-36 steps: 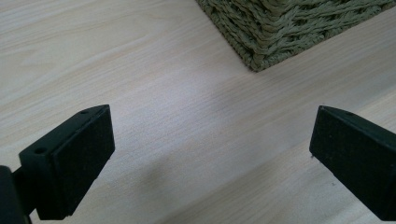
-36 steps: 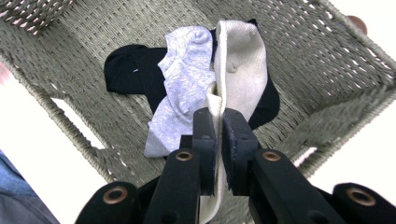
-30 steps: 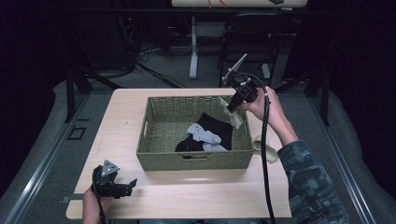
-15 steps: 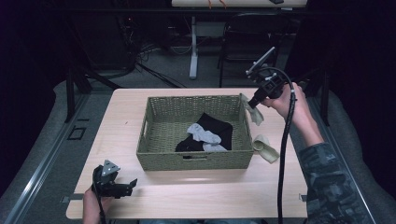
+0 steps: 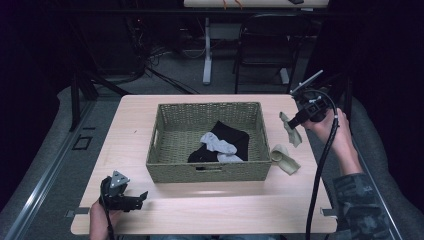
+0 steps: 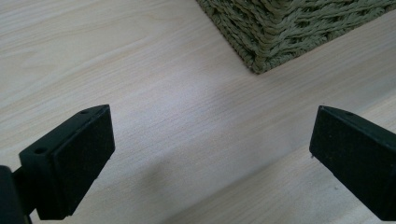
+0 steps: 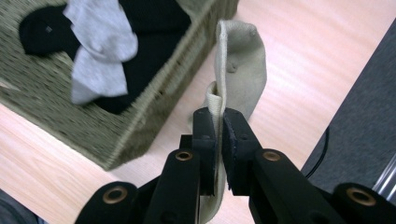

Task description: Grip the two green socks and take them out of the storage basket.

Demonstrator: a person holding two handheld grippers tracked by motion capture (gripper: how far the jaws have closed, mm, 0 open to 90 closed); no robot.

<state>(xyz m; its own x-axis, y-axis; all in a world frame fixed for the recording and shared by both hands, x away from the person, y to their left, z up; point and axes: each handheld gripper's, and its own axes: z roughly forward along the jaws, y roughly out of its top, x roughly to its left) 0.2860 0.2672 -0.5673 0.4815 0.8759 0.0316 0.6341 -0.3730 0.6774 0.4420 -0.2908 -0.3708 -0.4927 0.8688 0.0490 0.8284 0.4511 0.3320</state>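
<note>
A beige sock [image 7: 240,70] is pinched edge-on by the right gripper [image 7: 219,123]; slippage is risked. The left gripper [image 6: 210,154] is held apart.

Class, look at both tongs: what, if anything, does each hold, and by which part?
The right tongs pinch a beige sock by its ribbed cuff edge, beside the wicker basket. The left tongs are open and hold nothing.

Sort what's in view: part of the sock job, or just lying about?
In play: beige sock clamped in right gripper; second beige sock on table; wicker basket holding grey sock and black socks.

Idle: left gripper, open; chair behind.
</note>
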